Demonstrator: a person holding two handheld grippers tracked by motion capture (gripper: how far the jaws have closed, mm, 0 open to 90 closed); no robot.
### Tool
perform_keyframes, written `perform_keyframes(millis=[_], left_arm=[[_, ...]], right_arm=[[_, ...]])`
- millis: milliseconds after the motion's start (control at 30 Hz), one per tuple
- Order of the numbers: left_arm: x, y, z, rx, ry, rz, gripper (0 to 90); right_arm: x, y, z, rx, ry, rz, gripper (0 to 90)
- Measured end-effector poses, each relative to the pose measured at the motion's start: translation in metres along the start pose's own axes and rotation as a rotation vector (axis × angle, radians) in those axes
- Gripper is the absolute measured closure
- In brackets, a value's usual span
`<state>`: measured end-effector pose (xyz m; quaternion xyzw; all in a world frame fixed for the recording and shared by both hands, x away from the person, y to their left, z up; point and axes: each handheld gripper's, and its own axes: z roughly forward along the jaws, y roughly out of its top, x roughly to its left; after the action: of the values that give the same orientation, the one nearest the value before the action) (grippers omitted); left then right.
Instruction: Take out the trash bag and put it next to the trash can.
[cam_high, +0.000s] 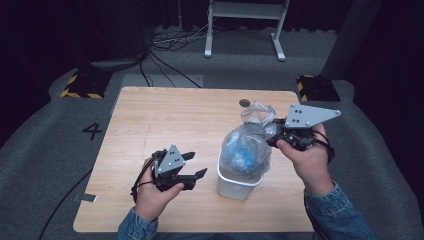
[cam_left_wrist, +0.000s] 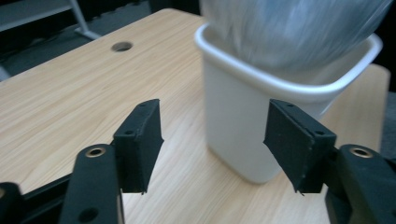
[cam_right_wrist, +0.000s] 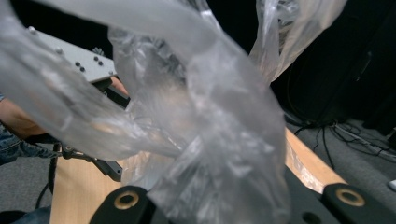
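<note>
While clamped tight on the clear plastic bag (cam_high: 248, 142), right gripper (cam_high: 274, 134) sits at 2 o'clock off the white bin (cam_high: 239, 182). Bag bulging over the bin rim, near the table's (cam_high: 150, 125) front edge. Left gripper (cam_high: 195, 165) at 9 o'clock, jaws wide, nothing between, bare wood around.

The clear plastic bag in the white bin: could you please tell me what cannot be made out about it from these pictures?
- Contents: the clear plastic bag shows only a bluish blur through crumpled film in the high view.
- Bag surface: motion-blurred in the left gripper view.
- Inside of the white plastic bin: hidden by the bag.
- Right gripper pads: covered by film in the right gripper view.
</note>
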<state>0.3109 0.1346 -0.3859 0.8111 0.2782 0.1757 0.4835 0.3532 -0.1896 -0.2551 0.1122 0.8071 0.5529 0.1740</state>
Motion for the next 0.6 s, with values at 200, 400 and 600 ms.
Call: perform_keyframes(millis=[200,400,600], left_arm=[[0.009,-0.014,-0.012,0.063,0.071,0.007,31.3],[0.017,-0.026,-0.023,0.075,0.112,-0.008,29.5],[0.022,-0.035,-0.027,0.083,0.144,-0.013,27.4]], right_arm=[[-0.007,0.011,-0.011,-0.017,-0.027,-0.019,89.1],[-0.017,0.021,-0.026,-0.028,-0.070,-0.030,89.1],[-0.031,0.019,-0.039,-0.014,-0.124,-0.024,89.2]])
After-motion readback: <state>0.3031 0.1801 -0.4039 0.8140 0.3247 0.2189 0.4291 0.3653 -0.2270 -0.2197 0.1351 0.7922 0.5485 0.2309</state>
